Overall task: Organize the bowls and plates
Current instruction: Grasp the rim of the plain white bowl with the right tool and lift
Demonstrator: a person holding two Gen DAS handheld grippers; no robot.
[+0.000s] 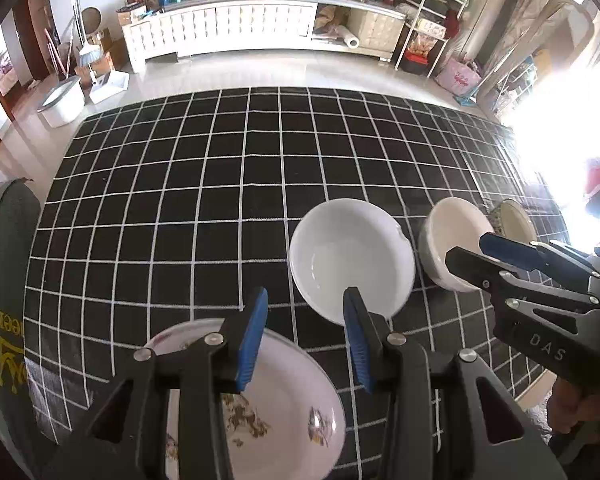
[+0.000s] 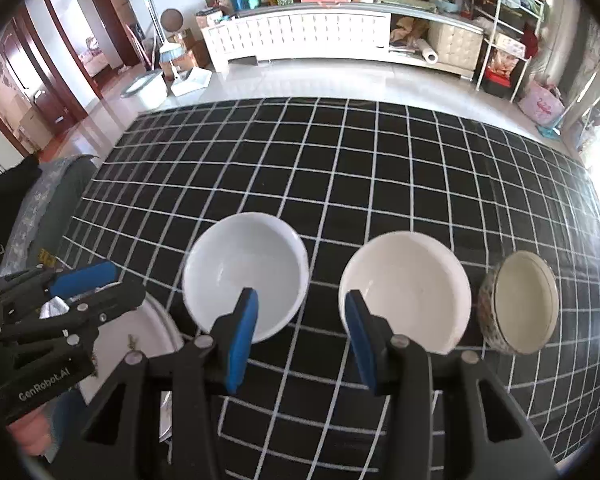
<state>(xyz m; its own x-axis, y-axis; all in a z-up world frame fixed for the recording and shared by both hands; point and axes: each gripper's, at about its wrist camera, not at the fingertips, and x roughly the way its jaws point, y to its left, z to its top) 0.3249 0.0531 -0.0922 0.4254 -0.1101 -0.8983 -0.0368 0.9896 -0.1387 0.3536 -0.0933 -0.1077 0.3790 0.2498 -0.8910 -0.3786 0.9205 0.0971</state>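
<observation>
White china lies closest: the floral plate sits directly under the left gripper, whose jaws stand partly apart with nothing between them. Just beyond that gripper's right finger rests the white bowl. The right gripper, also partly apart and empty, hangs over the gap between this bowl and the cream bowl, so each bowl lies off one fingertip. Farthest right on the checked cloth, touching or nearly touching the cream bowl, stands the patterned bowl. The left hand seems nearer the plate.

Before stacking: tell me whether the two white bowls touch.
Apart. The right wrist view shows black checked cloth between the white bowl and the cream bowl.
</observation>
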